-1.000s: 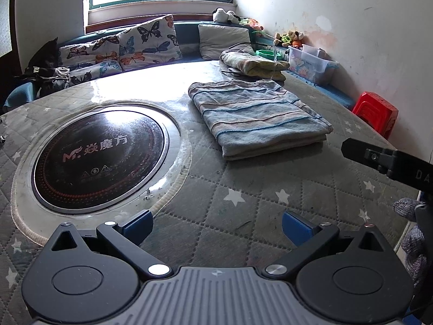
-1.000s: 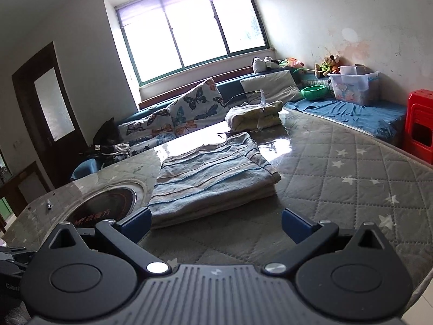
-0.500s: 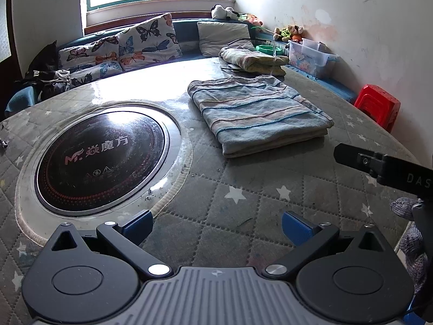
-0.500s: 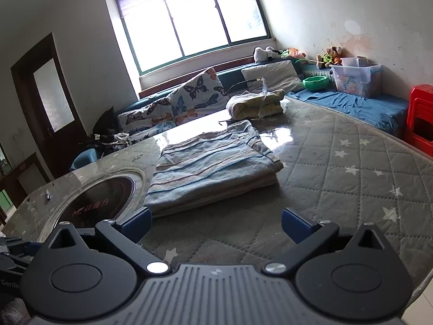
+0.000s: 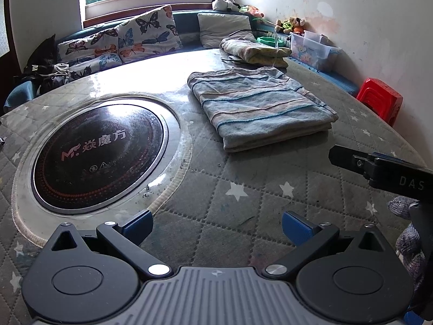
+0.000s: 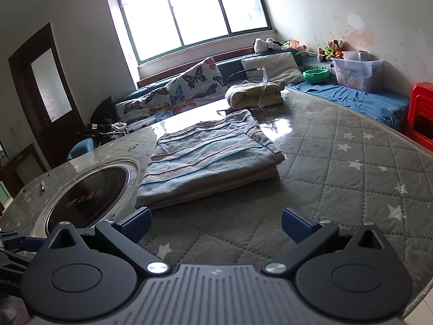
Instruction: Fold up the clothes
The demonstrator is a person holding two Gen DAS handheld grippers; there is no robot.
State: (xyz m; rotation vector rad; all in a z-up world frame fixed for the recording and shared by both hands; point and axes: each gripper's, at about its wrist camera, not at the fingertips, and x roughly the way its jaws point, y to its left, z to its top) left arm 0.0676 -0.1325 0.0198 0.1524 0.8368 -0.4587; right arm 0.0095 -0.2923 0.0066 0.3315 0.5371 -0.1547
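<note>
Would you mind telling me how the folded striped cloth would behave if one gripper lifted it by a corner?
The striped cloth looks soft and floppy, so it would probably sag. Its stacked layers would likely unfold. On the glossy table it may slide if pushed.

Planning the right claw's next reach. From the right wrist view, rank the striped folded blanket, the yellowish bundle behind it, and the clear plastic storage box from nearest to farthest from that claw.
1. Striped folded blanket: just ahead of the open right claw, slightly left.
2. Yellowish bundle: behind the blanket, near the table's far edge.
3. Clear plastic storage box: off the table, far right, by the wall.
</note>
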